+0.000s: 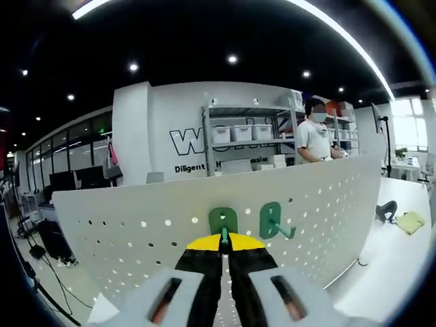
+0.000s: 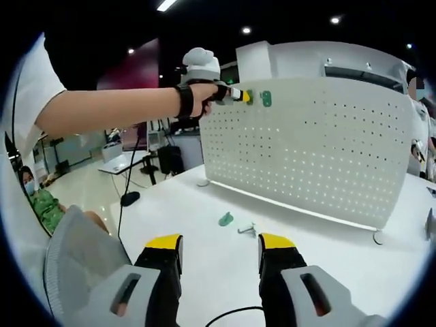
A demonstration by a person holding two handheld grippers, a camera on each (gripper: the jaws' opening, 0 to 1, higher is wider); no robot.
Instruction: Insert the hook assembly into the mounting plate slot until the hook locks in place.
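Left gripper [image 1: 224, 242] clenched on green hook [image 1: 223, 221] at pegboard [image 1: 313, 204] — right gripper [image 2: 220, 244] released, over table [image 2: 327, 238].

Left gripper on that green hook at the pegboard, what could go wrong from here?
1. The left gripper pinches the green hook by its thin prong; pushing off-axis could twist it in the jaws before it locks into the pegboard.
2. A second green hook sits close beside it and might get bumped.
3. The right gripper hangs open over the table, so the freestanding board could tip under pressure.
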